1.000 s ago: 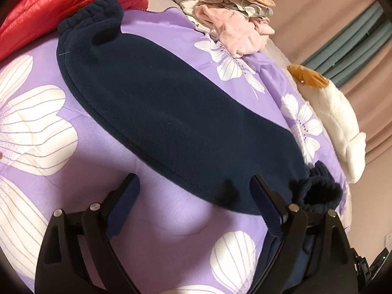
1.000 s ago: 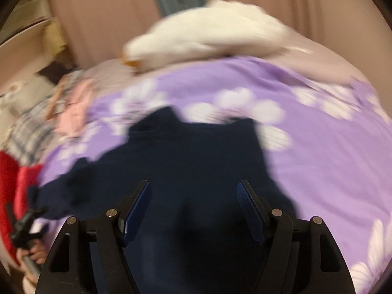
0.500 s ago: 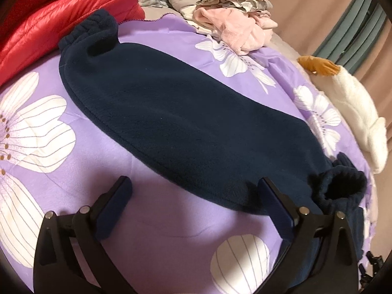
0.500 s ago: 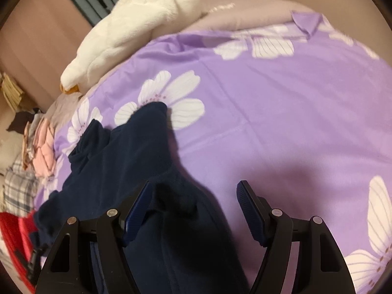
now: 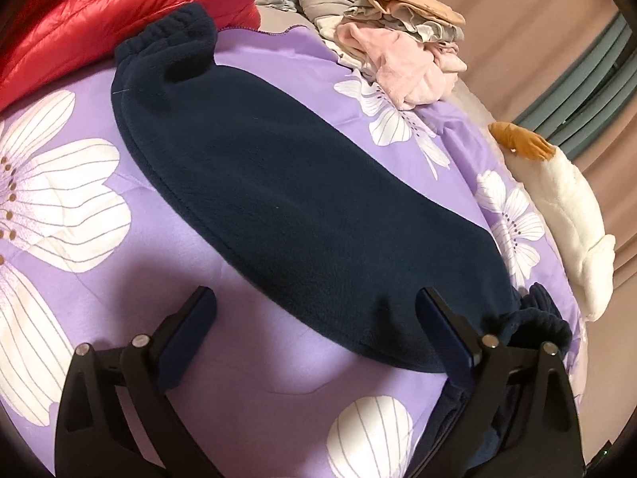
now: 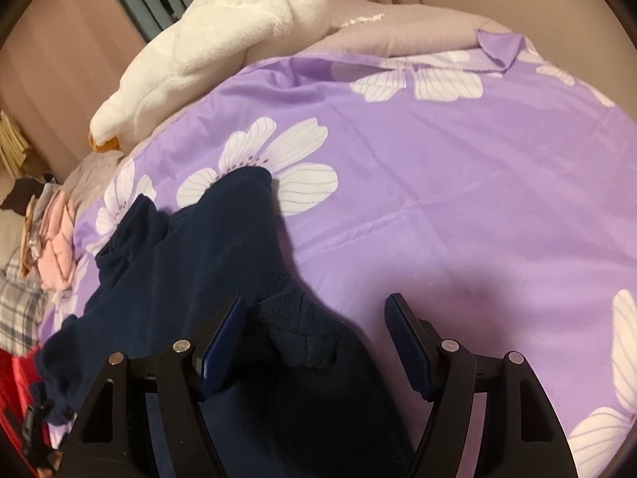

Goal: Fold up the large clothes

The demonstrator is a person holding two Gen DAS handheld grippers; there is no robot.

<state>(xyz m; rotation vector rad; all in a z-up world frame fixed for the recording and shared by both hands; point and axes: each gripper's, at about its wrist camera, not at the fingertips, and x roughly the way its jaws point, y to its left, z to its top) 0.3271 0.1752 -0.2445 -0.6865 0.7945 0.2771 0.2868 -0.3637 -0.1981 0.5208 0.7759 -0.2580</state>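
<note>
Navy fleece trousers (image 5: pixel 302 199) lie stretched across a purple flowered bedspread (image 5: pixel 258 390), one elastic cuff (image 5: pixel 175 36) near a red puffer jacket (image 5: pixel 119 4), the other cuff (image 5: pixel 545 318) bunched by the left gripper (image 5: pixel 314 326). Compared with a second ago, the right gripper (image 6: pixel 314 334) has swung from above the garment's middle to its bunched end, and its view has sharpened. That suggests the next fold starts from this end. Both grippers' jaws stand wide apart, holding nothing. The right view cuts off the garment's near end (image 6: pixel 302 342), so possibly this is the waistband. A white plush toy (image 6: pixel 207 51) and a clothes pile (image 5: pixel 406 59) sit at the bed's edge.
</note>
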